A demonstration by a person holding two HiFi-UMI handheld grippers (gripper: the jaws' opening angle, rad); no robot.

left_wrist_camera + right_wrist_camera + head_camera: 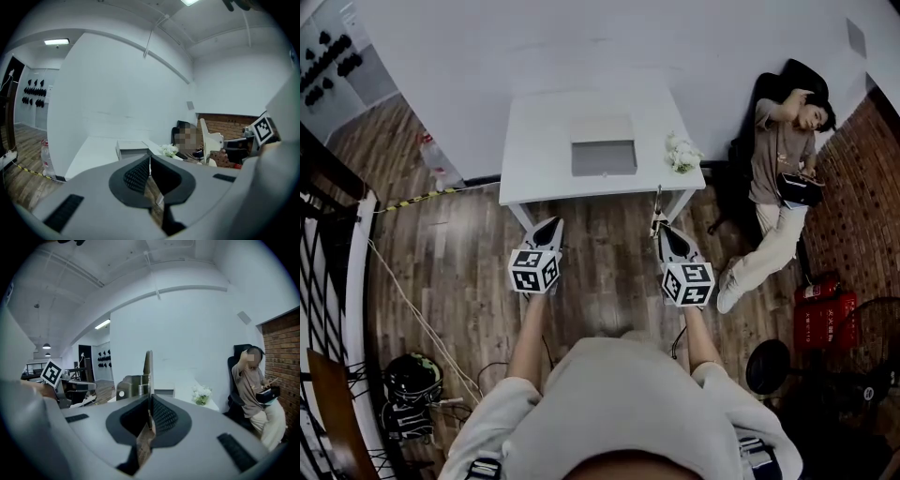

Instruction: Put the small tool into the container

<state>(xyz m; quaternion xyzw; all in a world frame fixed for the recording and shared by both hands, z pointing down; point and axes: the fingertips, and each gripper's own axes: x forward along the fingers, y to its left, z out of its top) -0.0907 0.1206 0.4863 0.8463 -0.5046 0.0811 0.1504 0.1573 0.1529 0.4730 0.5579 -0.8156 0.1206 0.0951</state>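
A grey open-topped container (604,150) stands on the white table (544,159) ahead of me. My right gripper (664,230) is shut on the small tool (656,211), a thin flat piece that sticks out past the jaws, short of the table's front edge. In the right gripper view the tool (148,371) rises upright from the closed jaws of the right gripper (149,404). My left gripper (551,223) is level with it to the left, over the wooden floor. Its pads (140,174) meet with nothing between them. In the left gripper view the tool (208,140) shows at the right.
White flowers (682,153) lie on the table's right end. A person (783,159) sits in a dark chair at the right wall, legs stretched toward me. Red fire extinguishers (825,314) and a fan (769,366) stand at the right. A black railing (328,234) runs along the left.
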